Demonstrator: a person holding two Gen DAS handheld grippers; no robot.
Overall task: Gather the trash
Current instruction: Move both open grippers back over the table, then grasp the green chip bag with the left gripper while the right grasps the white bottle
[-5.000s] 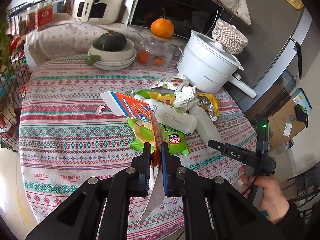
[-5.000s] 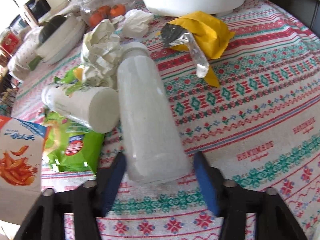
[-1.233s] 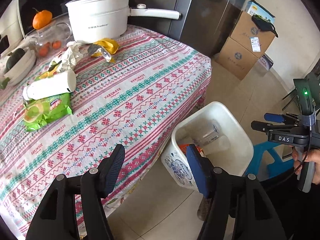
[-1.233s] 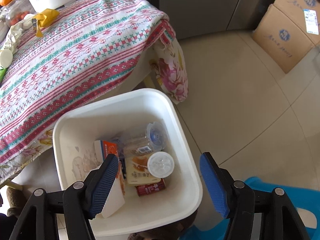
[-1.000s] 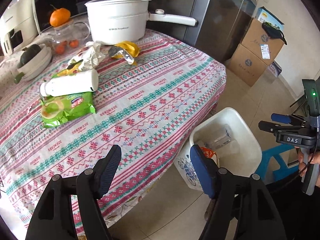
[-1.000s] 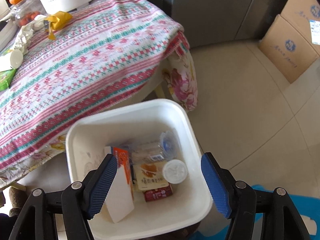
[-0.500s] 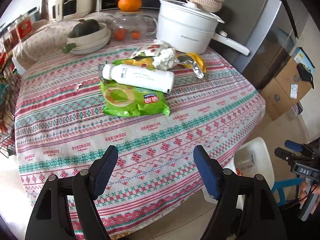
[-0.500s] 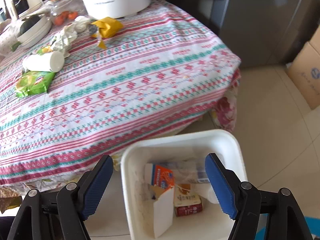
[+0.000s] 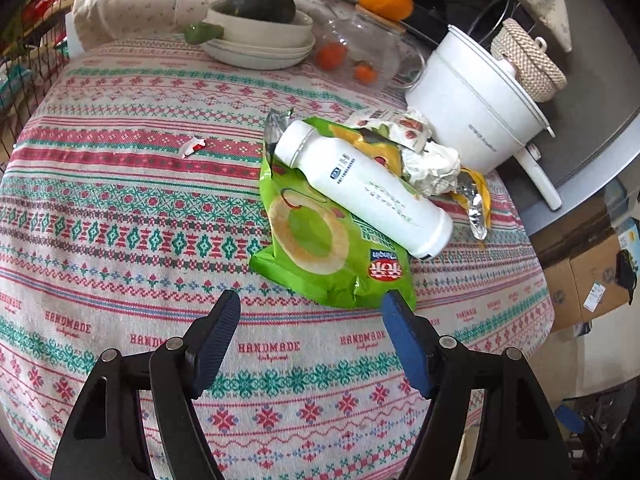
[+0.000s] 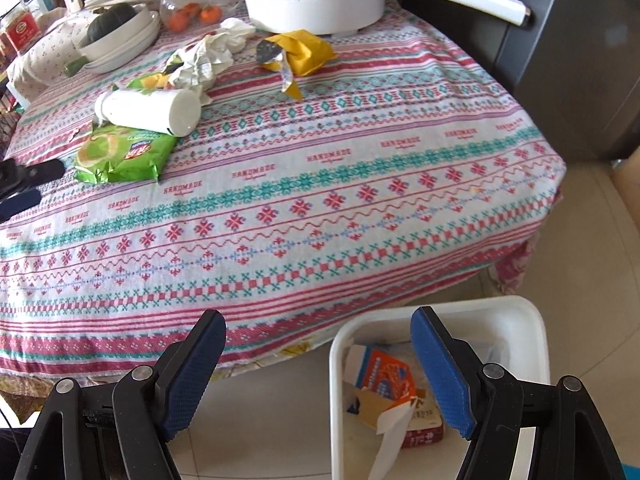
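A white plastic bottle [image 9: 362, 186] lies across a green snack bag [image 9: 320, 240] on the patterned tablecloth. Crumpled white paper [image 9: 430, 162] and a yellow foil wrapper [image 9: 478, 204] lie just behind them. My left gripper [image 9: 312, 316] is open and empty, just short of the green bag's near edge. My right gripper [image 10: 318, 330] is open and empty, off the table's edge above the white trash bin [image 10: 536, 320], which holds an orange carton [image 10: 384, 372]. The bottle [image 10: 148, 110], green bag [image 10: 124, 152] and yellow wrapper [image 10: 304, 52] show far off in the right wrist view.
A white electric pot [image 9: 472, 116] with a long handle stands at the back right. A glass jar with small oranges [image 9: 352, 60], stacked bowls with a dark squash [image 9: 260, 28] and a small torn scrap [image 9: 192, 146] are on the table. Cardboard boxes [image 9: 592, 276] stand on the floor.
My left gripper has swung from beside the bin back over the table, close to the green bag. My right gripper has drawn back from over the bin toward the table edge. Both stay open.
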